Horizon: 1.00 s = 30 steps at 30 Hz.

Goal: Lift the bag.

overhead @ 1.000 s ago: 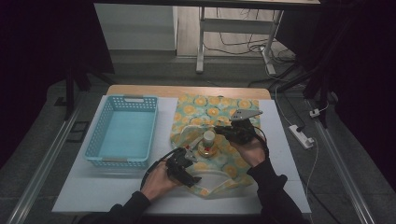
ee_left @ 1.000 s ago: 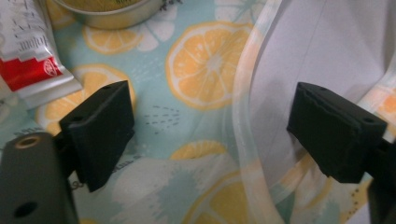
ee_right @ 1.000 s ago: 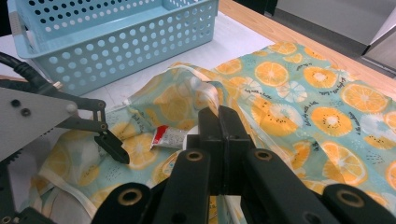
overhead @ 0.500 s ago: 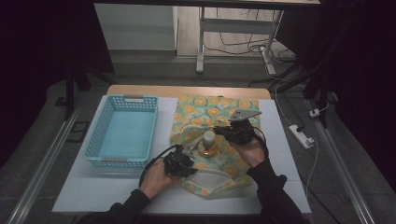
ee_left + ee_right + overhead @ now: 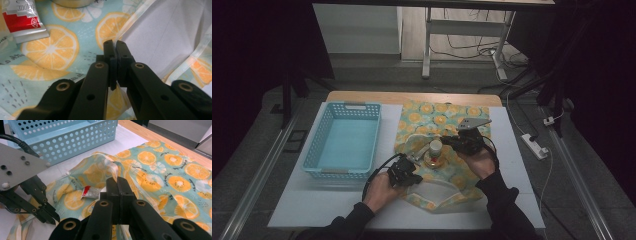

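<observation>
Lemon-print cloth (image 5: 447, 125) pinched at its near edge by left gripper (image 5: 114, 47), jaws just closed, right gripper (image 5: 117, 185) clamped on a fold

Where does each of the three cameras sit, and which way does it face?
High view: above the person's side, facing forward and down on the cloth; both forearms show.
Left gripper view: on the left gripper, jaws shut on a cloth edge.
Right gripper view: on the right gripper, facing the basket.
All share the cloth.
</observation>
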Each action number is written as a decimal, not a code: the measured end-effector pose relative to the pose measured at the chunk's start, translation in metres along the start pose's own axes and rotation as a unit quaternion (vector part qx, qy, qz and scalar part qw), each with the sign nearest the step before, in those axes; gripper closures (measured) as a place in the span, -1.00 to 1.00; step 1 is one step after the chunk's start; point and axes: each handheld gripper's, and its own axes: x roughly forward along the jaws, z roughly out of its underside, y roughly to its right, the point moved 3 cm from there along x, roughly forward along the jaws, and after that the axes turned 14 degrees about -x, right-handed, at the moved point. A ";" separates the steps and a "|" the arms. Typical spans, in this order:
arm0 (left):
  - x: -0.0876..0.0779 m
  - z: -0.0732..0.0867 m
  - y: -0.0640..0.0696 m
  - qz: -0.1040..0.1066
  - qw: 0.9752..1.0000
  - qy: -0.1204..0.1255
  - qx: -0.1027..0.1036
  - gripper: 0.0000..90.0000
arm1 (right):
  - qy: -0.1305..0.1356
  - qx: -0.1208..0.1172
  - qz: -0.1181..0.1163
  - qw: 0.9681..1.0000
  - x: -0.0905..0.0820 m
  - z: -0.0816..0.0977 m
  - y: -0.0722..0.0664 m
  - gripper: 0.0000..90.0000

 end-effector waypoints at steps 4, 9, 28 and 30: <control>0.000 -0.001 0.000 0.004 1.000 0.000 -0.008 0.97 | 0.001 0.001 0.000 1.000 -0.001 0.000 0.000 1.00; -0.001 -0.002 0.006 0.002 1.000 0.003 -0.003 0.97 | 0.000 0.000 0.000 1.000 -0.001 0.000 0.001 1.00; -0.026 -0.022 0.022 -0.008 1.000 0.028 0.003 0.97 | 0.001 0.001 -0.002 1.000 -0.006 -0.002 0.002 1.00; -0.028 -0.024 0.022 -0.009 1.000 0.028 0.005 0.97 | 0.001 0.001 -0.003 1.000 -0.006 -0.002 0.002 1.00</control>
